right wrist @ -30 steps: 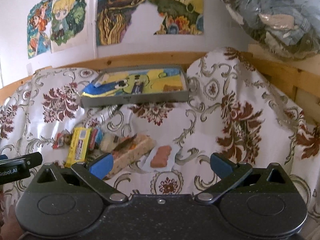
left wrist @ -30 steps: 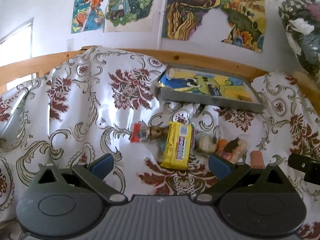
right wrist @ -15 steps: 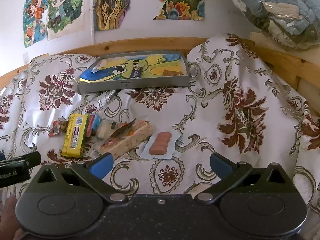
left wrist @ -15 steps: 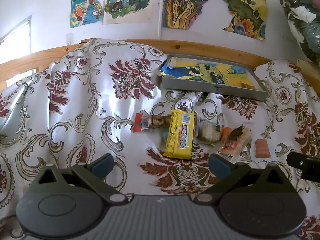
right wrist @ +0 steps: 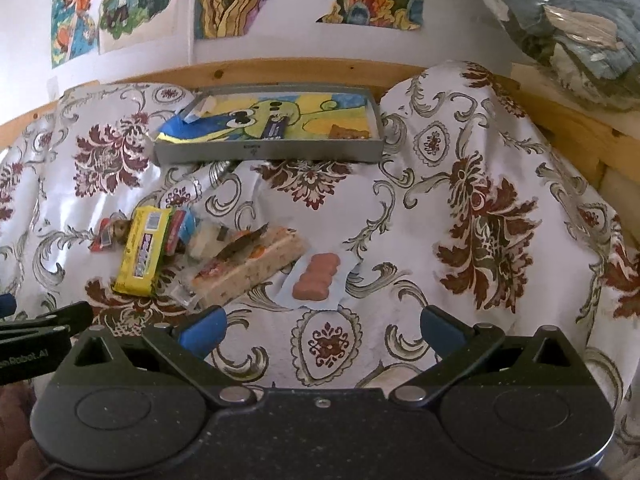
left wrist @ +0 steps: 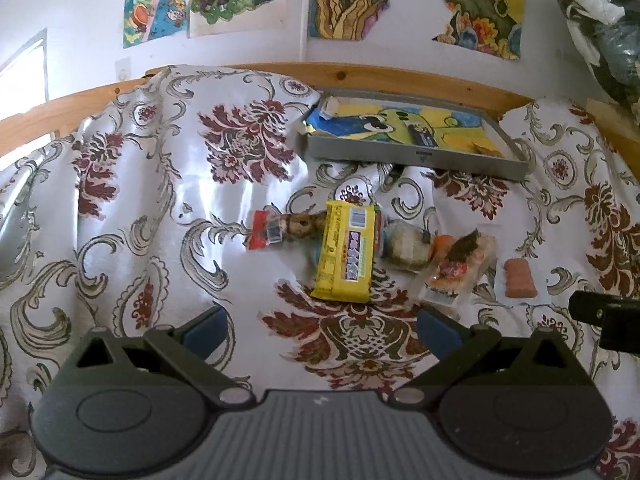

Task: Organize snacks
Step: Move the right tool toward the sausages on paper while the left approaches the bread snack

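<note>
Left gripper (left wrist: 320, 326) and right gripper (right wrist: 322, 326): jaws spread wide, nothing between them, both poised above the floral cloth (right wrist: 460, 208). Ahead of the left gripper lies the yellow bar (left wrist: 347, 255), overlapping a red-ended packet (left wrist: 280, 229); to its right, touching, a clear-wrapped round snack (left wrist: 405, 245) and a long clear-wrapped cake (right wrist: 250, 266). Just beside the cake, apart from the cluster, a pink wafer (right wrist: 316, 277) rests in its clear wrapper ahead of the right gripper. Beyond, near the wooden rail (left wrist: 400, 80), stands the grey tray (right wrist: 268, 152), holding a dark small bar (right wrist: 274, 128) and a brown biscuit (right wrist: 348, 132).
</note>
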`<state>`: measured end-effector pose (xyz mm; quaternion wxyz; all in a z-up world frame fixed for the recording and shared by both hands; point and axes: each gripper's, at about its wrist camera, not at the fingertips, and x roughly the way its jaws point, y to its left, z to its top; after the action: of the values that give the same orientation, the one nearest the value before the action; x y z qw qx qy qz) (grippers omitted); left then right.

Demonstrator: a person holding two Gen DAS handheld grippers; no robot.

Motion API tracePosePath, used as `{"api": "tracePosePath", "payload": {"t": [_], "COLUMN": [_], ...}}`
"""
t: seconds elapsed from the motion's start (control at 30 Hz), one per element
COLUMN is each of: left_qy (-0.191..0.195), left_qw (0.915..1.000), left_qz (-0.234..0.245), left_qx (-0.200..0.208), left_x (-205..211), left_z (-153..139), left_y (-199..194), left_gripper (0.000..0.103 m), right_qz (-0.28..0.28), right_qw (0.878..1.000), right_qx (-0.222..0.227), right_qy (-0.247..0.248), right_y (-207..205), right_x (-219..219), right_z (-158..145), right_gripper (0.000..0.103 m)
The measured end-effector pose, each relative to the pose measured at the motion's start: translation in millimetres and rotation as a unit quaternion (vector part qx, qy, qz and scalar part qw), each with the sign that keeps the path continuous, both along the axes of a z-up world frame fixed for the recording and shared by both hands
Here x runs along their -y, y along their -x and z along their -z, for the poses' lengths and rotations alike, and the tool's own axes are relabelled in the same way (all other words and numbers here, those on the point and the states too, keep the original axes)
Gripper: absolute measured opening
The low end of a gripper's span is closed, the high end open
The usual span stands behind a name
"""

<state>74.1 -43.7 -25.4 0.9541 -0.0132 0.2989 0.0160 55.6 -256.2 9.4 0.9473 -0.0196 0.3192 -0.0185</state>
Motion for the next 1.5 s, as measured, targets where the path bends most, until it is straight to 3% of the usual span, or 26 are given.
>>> {"api": "tracePosePath", "payload": {"t": [0.27,0.6,0.77,0.93,1.07,1.27,1.5], "left_qy": [-0.005,-0.015,-0.016,-0.001,-0.002,0.012,0.06], "left_qw": [0.9998,0.9984,0.9955,0.9889,0.9829,0.9765,0.9682], "left_qz": [0.018,0.054,0.093,0.146,0.182,0.209,0.23], "left_qx": [-0.002,0.0,-0.007,-0.025,-0.028,-0.049,-0.08], "left_x": [8.3,23.5,33.7,40.4,46.5,52.0,51.9], "left_z": [-0.6,2.6,6.5,10.7,10.8,16.8,25.1], "left_y": [-11.9,-35.7,-52.9,-72.3,-90.4,-113.0,-135.5], "left_gripper": [0.103,0.103,0.103,0.103,0.103,0.101,0.092], "right_qz": [-0.032,-0.101,-0.127,-0.147,-0.16,-0.16,-0.147], "right_qw": [0.999,0.992,0.988,0.987,0.986,0.985,0.984], "right_qx": [-0.021,0.013,0.007,0.002,-0.03,-0.066,-0.095], "right_qy": [0.011,0.077,0.083,0.057,0.026,-0.016,-0.041], "right_y": [-22.0,-43.9,-64.4,-84.0,-98.9,-115.7,-127.2], "right_x": [4.5,18.6,29.5,37.8,42.0,47.3,52.9], "right_z": [-4.6,-8.0,-2.5,5.3,15.6,27.6,37.4], "right_gripper": [0.102,0.102,0.102,0.102,0.097,0.087,0.079]}}
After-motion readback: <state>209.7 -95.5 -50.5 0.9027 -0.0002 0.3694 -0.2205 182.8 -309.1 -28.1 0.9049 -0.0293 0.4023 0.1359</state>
